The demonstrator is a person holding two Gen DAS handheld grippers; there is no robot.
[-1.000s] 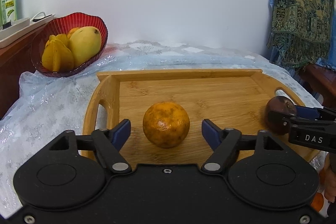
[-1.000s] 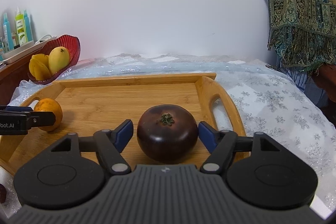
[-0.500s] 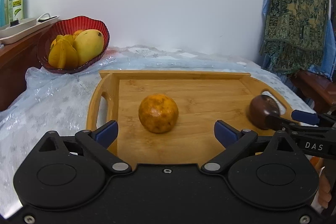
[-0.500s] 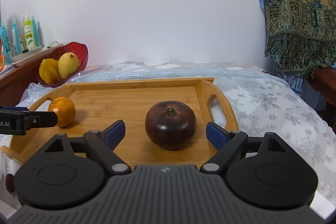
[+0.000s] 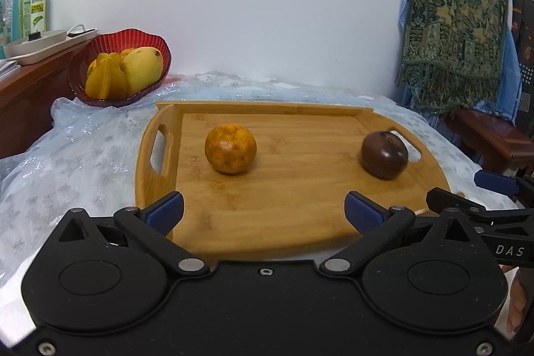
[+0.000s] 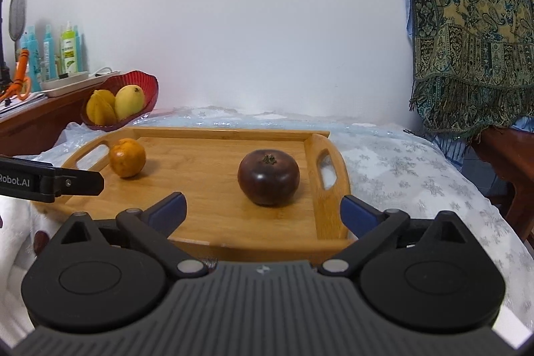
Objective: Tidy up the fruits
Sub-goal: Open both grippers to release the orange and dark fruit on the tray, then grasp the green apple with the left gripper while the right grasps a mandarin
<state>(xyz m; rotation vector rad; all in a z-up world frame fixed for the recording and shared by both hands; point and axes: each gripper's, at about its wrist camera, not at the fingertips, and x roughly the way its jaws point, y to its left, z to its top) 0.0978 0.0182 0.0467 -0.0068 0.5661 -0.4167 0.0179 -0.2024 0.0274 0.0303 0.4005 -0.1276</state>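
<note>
An orange [image 5: 230, 148] rests on the left half of a wooden tray [image 5: 287, 222], and a dark purple round fruit [image 5: 384, 154] rests near the tray's right handle. My left gripper [image 5: 263, 210] hovers at the tray's near edge, well short of the orange. Its jaws are opening with nothing between them. My right gripper [image 6: 263, 210] hangs back from the purple fruit [image 6: 268, 177], its jaws also opening and empty. In the right wrist view the orange [image 6: 127, 157] sits at the left of the tray [image 6: 207, 189].
A red bowl [image 5: 133, 37] holding a mango [image 5: 142, 69] and starfruit [image 5: 105, 79] stands behind the tray at the left. Bottles [image 5: 36, 2] line a wooden sideboard further left. A patterned shawl [image 5: 457, 22] hangs at the right above wooden furniture [image 5: 494, 139].
Both grippers have pulled back toward the tray's near edge and their jaws have spread wider. The orange and the purple fruit stay where they were on the tray.
</note>
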